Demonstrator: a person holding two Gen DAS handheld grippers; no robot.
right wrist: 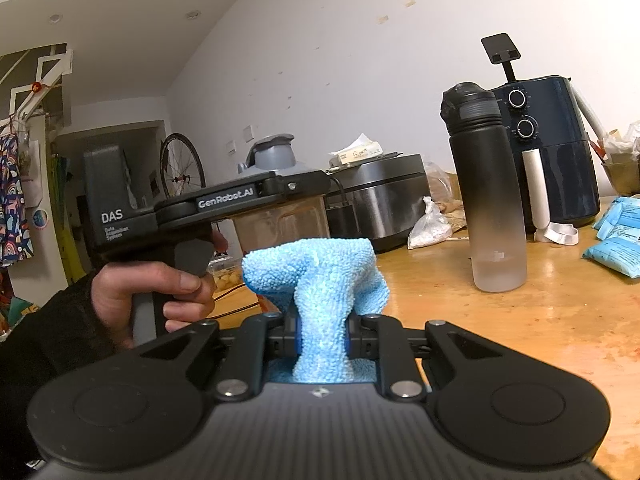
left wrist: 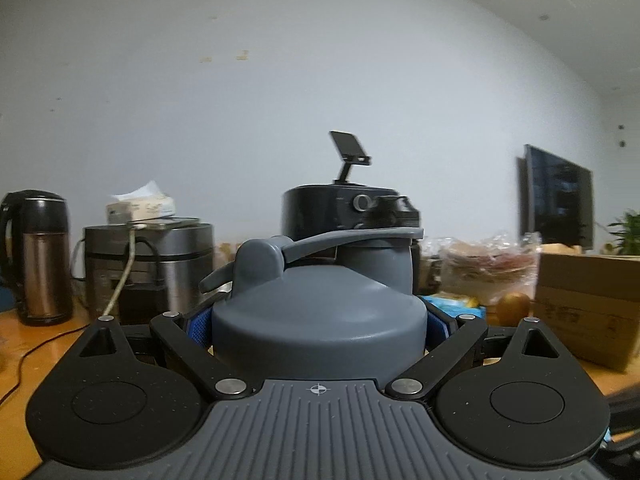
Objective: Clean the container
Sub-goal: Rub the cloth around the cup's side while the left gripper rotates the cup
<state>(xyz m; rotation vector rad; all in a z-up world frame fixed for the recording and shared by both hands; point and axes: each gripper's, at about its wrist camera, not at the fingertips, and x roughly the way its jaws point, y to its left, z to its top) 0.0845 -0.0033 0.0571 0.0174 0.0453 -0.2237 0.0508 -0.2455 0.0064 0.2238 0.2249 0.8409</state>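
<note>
Room: white wall (left wrist: 280,80) seen behind a cluttered wooden table (right wrist: 520,320); a doorway and a bicycle wheel (right wrist: 182,168) are seen at the left of the right wrist view.
Container: a clear container with a grey lid (left wrist: 320,308) is clamped between the blue pads (left wrist: 198,326) of the left gripper (left wrist: 319,328); in the left wrist view only the lid and its strap are seen, the body being hidden below.
Same container, right wrist view: the lid (right wrist: 274,154) is seen at centre left, the clear body largely covered by the left gripper (right wrist: 296,186).
Left hand: a hand (right wrist: 160,288) in a dark sleeve is wrapped round the handle at lower left.
Right gripper: the right gripper (right wrist: 322,340) is pressed together on a light blue cloth (right wrist: 320,280), which is bunched above the fingers; the pads themselves are mostly hidden by it.
Background items: a dark bottle (right wrist: 486,184), an air fryer (right wrist: 556,152) and a rice cooker (right wrist: 384,200) are seen standing on the table; blue packets (right wrist: 618,240) are cut off at the right edge.
Blur: the kettle (left wrist: 38,256) and the screen (left wrist: 558,196) are softened and hard to read.
</note>
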